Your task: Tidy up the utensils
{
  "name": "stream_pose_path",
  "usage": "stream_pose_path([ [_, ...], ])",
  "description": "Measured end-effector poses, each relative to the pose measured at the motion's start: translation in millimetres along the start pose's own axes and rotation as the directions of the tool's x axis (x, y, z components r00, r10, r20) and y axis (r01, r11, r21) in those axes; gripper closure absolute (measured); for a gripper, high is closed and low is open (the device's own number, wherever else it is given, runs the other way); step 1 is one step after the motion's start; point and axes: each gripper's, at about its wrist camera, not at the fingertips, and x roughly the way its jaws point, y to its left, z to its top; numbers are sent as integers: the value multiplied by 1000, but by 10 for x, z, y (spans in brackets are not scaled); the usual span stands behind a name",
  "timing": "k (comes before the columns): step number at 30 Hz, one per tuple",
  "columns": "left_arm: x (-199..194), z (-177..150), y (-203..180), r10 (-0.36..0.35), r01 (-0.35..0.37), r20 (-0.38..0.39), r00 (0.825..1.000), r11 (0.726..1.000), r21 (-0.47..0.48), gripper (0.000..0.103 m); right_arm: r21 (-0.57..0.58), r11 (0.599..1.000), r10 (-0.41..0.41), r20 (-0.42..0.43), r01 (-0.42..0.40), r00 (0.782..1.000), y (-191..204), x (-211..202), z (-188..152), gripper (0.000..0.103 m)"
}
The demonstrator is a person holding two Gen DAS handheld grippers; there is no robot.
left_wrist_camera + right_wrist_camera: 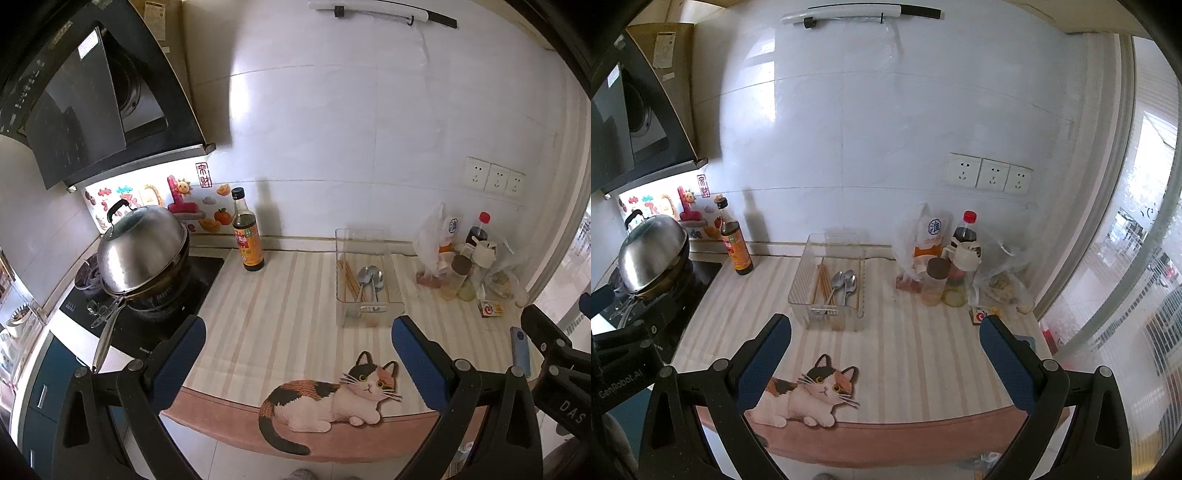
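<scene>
Wok [144, 254] w/ domed steel lid sits on black cooktop [207, 273] at far left. Dark sauce bottle [246, 232] w/ orange label stands just right of it, near wall. Striped mat [273, 310] covers tabletop; cat picture [332, 398] at its front edge. Clear plastic bin [364, 280] sits mid-mat toward back, holding wooden chopsticks [349, 278] along its left side and two metal spoons [369, 280] beside them, bowls pointing to wall. Right of bin: cluster of condiment bottles and plastic bags [945, 266], small box [982, 314] in front. Left tool [295, 354] wide open, empty, above mat's front. Right tool [884, 350] likewise wide open, nothing held. Both well apart from bin.
</scene>
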Motion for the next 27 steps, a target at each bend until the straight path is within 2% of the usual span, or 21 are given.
stream_pose_path([
  [27, 57, -34, 5, 3, -3, -16, 1000, 1000, 3, 0, -7, 1000, 11, -20, -11, 1000, -3, 117, -55, 0],
])
